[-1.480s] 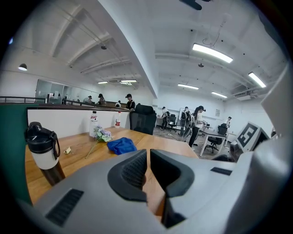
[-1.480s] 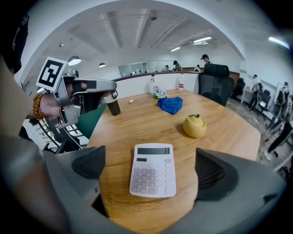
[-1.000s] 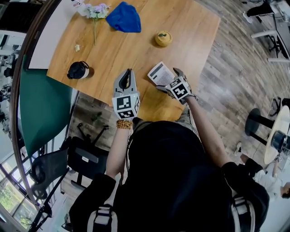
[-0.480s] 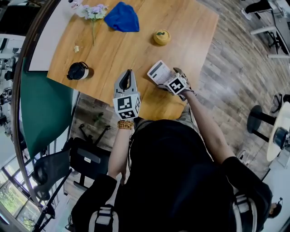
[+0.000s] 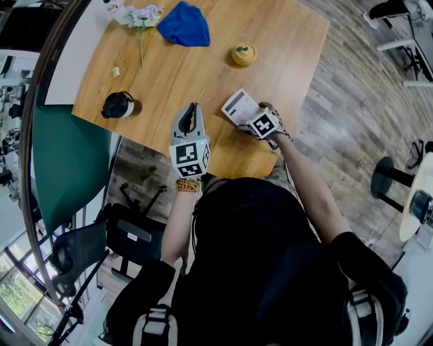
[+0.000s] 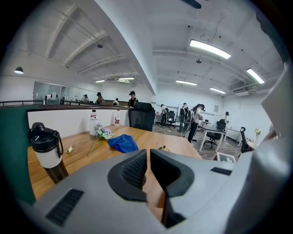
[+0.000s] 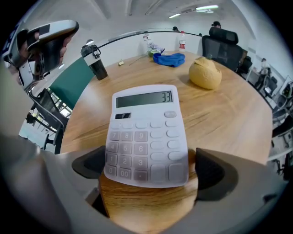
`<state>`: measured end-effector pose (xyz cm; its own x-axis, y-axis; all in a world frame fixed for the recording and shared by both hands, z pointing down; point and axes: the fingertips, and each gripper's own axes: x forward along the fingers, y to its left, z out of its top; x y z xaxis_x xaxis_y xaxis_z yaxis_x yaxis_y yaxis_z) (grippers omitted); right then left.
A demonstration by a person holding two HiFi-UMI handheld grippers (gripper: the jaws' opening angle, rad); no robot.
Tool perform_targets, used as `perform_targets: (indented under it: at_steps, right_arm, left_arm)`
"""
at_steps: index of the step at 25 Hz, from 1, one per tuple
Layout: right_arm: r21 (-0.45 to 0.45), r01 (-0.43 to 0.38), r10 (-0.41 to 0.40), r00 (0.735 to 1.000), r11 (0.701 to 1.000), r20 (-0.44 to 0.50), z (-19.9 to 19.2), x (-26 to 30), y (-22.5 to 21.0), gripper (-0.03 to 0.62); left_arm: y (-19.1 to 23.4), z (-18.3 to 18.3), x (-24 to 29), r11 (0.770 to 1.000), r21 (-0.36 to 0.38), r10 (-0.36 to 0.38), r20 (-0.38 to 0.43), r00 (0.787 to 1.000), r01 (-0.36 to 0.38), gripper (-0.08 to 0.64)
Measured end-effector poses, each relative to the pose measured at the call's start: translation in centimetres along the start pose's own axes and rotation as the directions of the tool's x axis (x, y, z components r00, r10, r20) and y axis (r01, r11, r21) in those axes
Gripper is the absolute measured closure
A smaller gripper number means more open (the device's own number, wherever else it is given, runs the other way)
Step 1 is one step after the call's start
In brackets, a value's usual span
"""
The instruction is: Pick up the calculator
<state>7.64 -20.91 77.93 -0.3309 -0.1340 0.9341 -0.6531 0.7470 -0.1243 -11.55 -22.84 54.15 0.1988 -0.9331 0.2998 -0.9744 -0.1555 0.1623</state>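
A white calculator (image 5: 238,107) lies flat on the wooden table (image 5: 203,67) near its front edge, its display showing 33 in the right gripper view (image 7: 146,132). My right gripper (image 5: 249,120) points steeply down over the calculator's near end. Its jaws (image 7: 150,168) straddle the bottom rows of keys, open, with a strip of wood showing between the right pad (image 7: 211,172) and the calculator's edge. My left gripper (image 5: 193,109) hovers left of the calculator, near the table's front edge, shut on nothing (image 6: 149,167).
A yellow round object (image 5: 243,54) sits beyond the calculator. A blue cloth (image 5: 184,26) and a flower sprig (image 5: 143,15) lie at the far side. A black-lidded flask (image 5: 118,105) stands at the left edge. A green partition (image 5: 61,155) and an office chair (image 5: 128,236) are beside the table.
My right gripper has sunk and tilted further down onto the calculator's near end. The left gripper and the calculator have stayed put.
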Motion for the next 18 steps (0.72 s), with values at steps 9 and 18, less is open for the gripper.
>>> perform_targets:
  at_steps: [9, 18]
  right_arm:
    - [-0.003, 0.001, -0.001, 1.0, 1.0, -0.014, 0.1, 0.2, 0.0, -0.014]
    - [0.005, 0.018, -0.018, 1.0, 1.0, -0.016, 0.1, -0.2, -0.4, 0.025]
  left_arm:
    - [-1.2, -0.4, 0.4, 1.0, -0.003, -0.02, -0.002, 1.0, 0.02, 0.519]
    - [-1.0, -0.7, 0.5, 1.0, -0.007, -0.022, -0.012, 1.0, 0.022, 0.518]
